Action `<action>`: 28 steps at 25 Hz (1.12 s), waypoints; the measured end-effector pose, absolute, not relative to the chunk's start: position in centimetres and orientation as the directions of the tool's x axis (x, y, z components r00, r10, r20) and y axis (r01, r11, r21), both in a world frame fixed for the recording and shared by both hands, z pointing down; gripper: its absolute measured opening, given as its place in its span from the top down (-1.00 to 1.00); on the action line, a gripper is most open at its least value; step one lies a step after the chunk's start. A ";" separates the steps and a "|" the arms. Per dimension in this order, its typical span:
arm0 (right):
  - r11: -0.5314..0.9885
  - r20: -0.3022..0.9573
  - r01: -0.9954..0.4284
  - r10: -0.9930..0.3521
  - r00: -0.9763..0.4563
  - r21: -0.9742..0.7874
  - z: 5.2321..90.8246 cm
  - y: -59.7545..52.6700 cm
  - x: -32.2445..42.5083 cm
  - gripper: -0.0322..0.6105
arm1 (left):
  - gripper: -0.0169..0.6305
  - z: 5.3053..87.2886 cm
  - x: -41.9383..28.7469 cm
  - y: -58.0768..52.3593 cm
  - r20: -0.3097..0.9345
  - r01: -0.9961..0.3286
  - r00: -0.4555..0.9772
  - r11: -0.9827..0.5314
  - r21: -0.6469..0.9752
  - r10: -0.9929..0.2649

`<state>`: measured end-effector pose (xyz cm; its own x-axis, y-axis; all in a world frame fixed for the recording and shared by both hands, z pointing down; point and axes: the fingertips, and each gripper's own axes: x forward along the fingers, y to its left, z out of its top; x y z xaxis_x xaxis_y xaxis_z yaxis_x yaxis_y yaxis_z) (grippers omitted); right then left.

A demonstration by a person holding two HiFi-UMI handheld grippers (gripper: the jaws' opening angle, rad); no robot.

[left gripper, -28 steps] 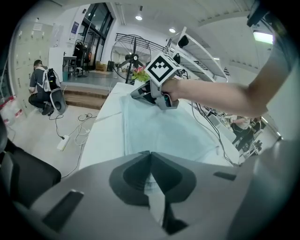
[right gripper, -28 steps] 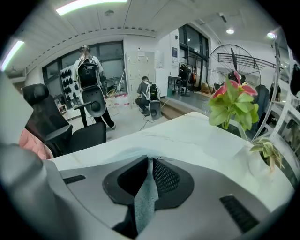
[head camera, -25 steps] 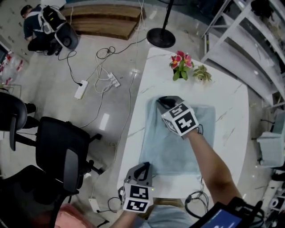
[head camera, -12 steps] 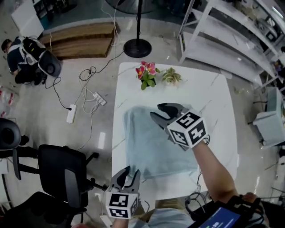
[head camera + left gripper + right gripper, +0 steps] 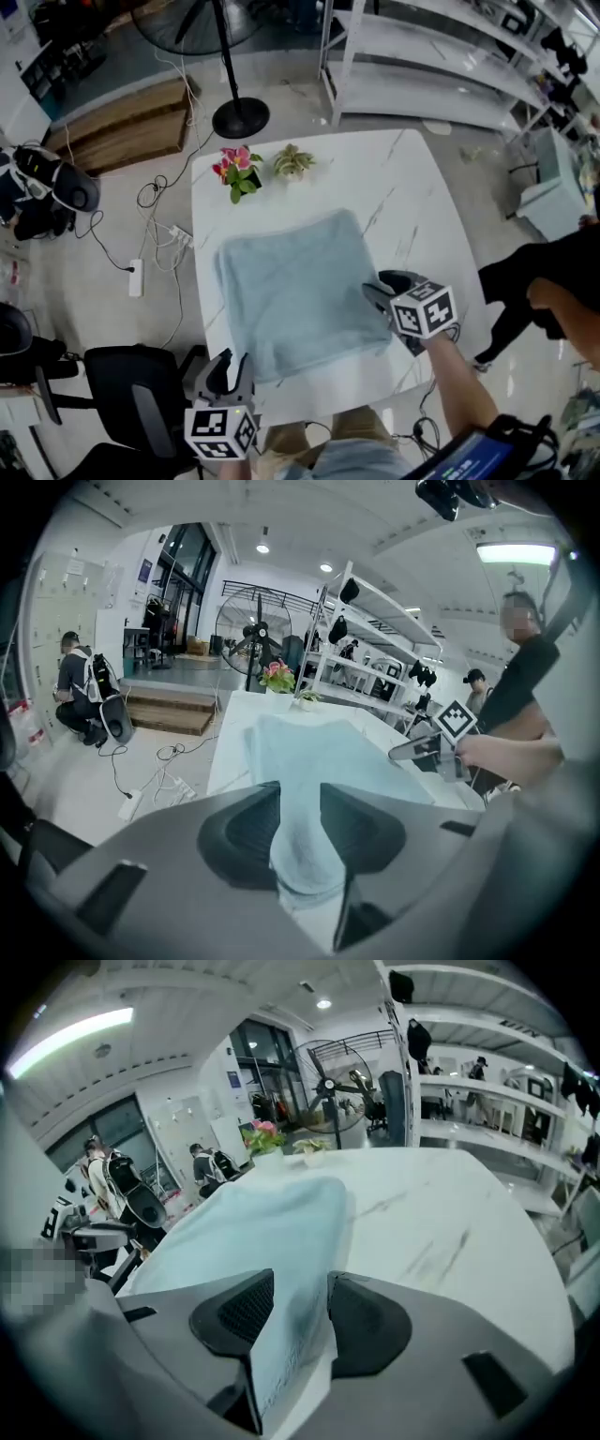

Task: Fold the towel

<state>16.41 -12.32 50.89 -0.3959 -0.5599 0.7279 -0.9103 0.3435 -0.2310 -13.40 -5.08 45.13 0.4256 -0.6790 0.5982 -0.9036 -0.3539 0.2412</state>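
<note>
The left hand-held gripper (image 5: 234, 362) and right hand-held gripper (image 5: 377, 285) had just been opening, near towel (image 5: 295, 281) corners loose between jaws. Probably laying it flat

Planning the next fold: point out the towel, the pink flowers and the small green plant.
towel (image 5: 295, 291), head view, middle of the cloth
pink flowers (image 5: 232, 161), head view, the blossoms
small green plant (image 5: 293, 161), head view, its leaves
</note>
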 end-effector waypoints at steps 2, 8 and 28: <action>0.315 0.741 -0.911 -0.538 -0.402 -0.266 52.1 -10.8 16.7 0.27 | 0.53 45.3 -13.1 -5.3 0.599 -0.901 0.430 -0.365 0.236 -0.675; 0.202 0.726 -0.902 -0.539 -0.428 -0.381 53.4 -9.7 17.1 0.59 | 0.55 46.0 -12.9 -4.9 0.608 -0.892 0.445 -0.382 0.241 -0.657; 0.678 0.666 -0.733 -0.522 -0.533 -0.056 40.9 -11.3 -4.6 0.77 | 0.57 41.7 -20.2 -2.8 0.491 -0.908 0.412 -0.299 0.295 -0.768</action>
